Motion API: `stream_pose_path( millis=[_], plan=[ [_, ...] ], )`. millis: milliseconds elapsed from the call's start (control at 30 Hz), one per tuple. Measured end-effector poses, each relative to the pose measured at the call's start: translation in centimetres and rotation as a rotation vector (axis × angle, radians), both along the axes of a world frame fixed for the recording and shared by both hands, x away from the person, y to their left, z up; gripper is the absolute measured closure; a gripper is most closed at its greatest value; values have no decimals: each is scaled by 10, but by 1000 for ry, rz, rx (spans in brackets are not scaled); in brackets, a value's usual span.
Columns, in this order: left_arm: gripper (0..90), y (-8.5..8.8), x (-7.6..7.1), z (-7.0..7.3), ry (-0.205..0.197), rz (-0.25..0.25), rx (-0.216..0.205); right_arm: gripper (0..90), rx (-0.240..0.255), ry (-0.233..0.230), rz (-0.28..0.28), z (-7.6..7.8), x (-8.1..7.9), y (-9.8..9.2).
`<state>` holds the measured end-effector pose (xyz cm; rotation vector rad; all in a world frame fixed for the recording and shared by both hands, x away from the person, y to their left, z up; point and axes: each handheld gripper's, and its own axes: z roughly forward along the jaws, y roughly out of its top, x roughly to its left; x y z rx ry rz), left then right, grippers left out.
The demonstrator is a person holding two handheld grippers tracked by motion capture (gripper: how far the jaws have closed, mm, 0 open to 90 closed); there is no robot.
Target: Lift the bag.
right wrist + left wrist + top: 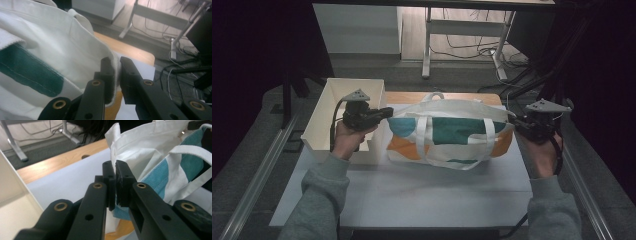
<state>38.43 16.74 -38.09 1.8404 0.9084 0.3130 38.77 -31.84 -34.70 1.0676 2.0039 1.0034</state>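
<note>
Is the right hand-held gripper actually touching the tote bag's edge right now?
Touching. In the right gripper view, the right hand-held gripper has its jaws closed on the white rim of the tote bag, with the fabric pinched between the pads.

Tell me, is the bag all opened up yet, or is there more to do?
Done: the left gripper and the right gripper have each pinched one end of the tote bag at its rim. In hand: the bag hangs stretched between them over the table, its mouth only slightly open. Left, probably: spreading it wider or moving it. The white bin stands beside it.
</note>
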Motion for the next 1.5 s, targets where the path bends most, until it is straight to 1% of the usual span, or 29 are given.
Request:
stream_pose_path(
  millis=[133,233,300,333,367,400,433,467,500,533,600,667,700,733,767,833,867,900,933,1000,1033,1100,1167,1233,1333,1400,1500],
  plan=[
    [864,-6,8,-7,20,11,51,816,-1,48,-20,-22,20,-2],
    [868,-9,11,-12,36,10,76,816,8,88,-33,-40,31,-5],
    [873,-11,12,-16,49,7,86,816,13,112,-39,-50,36,-7],
    [886,-12,12,-17,48,20,99,816,15,122,-40,-54,37,-8],
    [889,-11,13,-19,41,52,124,816,11,129,-45,-58,39,-10],
    [889,-8,13,-20,43,74,139,816,5,137,-54,-61,40,-12],
    [889,-3,13,-22,56,71,117,816,2,149,-61,-64,40,-15],
    [889,2,14,-23,72,63,94,816,19,158,-64,-67,41,-18],
    [888,5,13,-24,78,65,89,816,41,162,-62,-68,40,-21],
    [889,6,12,-25,79,67,90,816,47,162,-57,-69,40,-22],
    [888,4,8,-23,67,58,85,815,45,159,-53,-68,39,-20],
    [888,0,5,-21,53,42,87,806,48,136,-48,-65,38,-16],
    [887,-3,4,-20,48,33,86,787,54,128,-45,-63,38,-14],
    [884,-4,4,-19,44,24,86,727,66,114,-38,-61,37,-13],
    [831,-6,3,-19,45,10,78,630,93,94,-25,-58,35,-12],
    [599,-7,0,-18,30,10,60,481,140,48,-15,-50,29,-11],
    [523,-6,-2,-17,18,15,52,433,150,22,-9,-46,24,-11],
    [471,-5,-5,-16,10,16,41,401,151,-1,-6,-42,19,-10],
    [427,-3,-7,-16,4,11,25,392,161,-21,5,-38,14,-10],
    [372,0,-14,-15,-6,-12,11,391,197,-35,49,-34,3,-12],
    [358,1,-17,-16,-7,-20,12,391,207,-39,69,-33,-3,-13],
    [340,2,-24,-17,-11,-29,22,392,203,-51,98,-32,-13,-14],
    [331,3,-32,-20,-12,-38,35,395,202,-51,122,-34,-22,-15],
    [326,5,-41,-24,-11,-47,39,399,203,-49,143,-38,-30,-16],
    [319,7,-51,-30,-2,-66,43,405,196,-35,172,-48,-39,-15],
    [315,8,-58,-36,9,-82,56,408,194,-24,188,-55,-44,-14],
    [313,10,-69,-45,14,-84,63,411,180,-5,220,-70,-52,-10]
  ],
)
